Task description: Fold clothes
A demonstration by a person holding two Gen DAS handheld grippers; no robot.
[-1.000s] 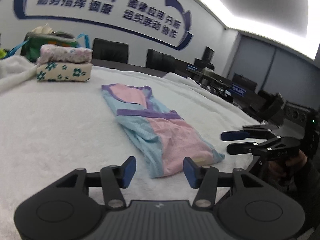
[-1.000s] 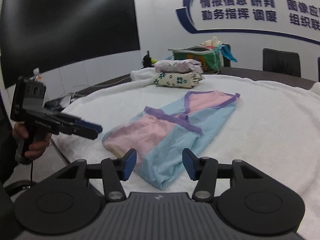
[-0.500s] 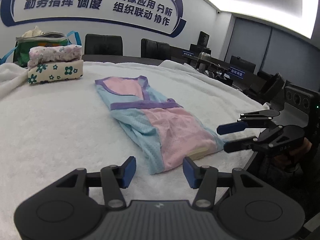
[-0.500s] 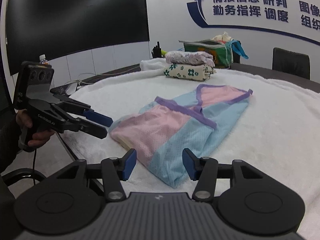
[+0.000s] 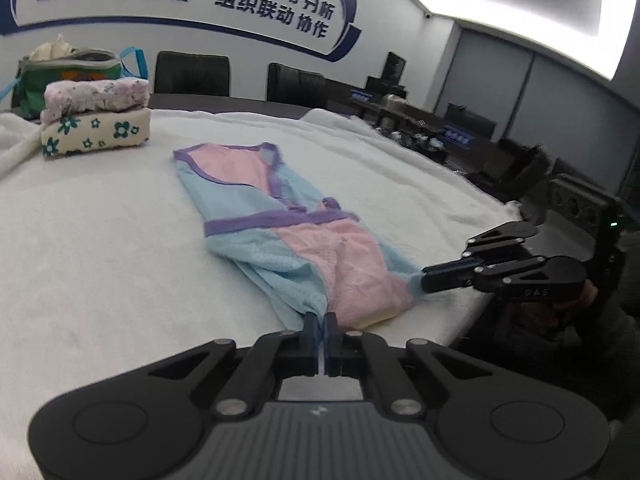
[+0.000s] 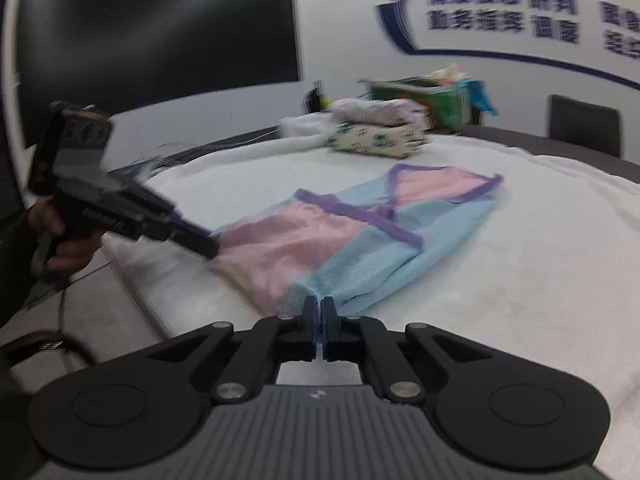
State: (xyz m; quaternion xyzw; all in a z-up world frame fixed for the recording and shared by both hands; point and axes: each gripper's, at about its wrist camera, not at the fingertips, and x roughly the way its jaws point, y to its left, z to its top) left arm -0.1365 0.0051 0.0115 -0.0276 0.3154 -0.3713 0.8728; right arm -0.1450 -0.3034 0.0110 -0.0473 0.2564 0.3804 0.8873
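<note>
A pink and light-blue garment (image 5: 280,216) with purple trim lies folded lengthwise on the white fluffy table cover (image 5: 100,260). My left gripper (image 5: 320,326) is shut on the near hem, where the blue and pink parts meet. My right gripper (image 6: 319,310) is shut on the blue hem corner of the same garment (image 6: 360,240). In the left wrist view the right gripper (image 5: 426,280) pinches the hem's far right corner. In the blurred right wrist view the left gripper (image 6: 212,248) touches the pink corner, held by a hand (image 6: 68,240).
Two folded garments (image 5: 94,120) are stacked at the back left, in front of a green bag (image 5: 68,68). Black chairs (image 5: 192,76) stand behind the table. The table's edge (image 5: 480,216) runs close by the right gripper.
Both grippers stood open and short of the garment. They have moved in to the hem and shut on it, one at each near corner.
</note>
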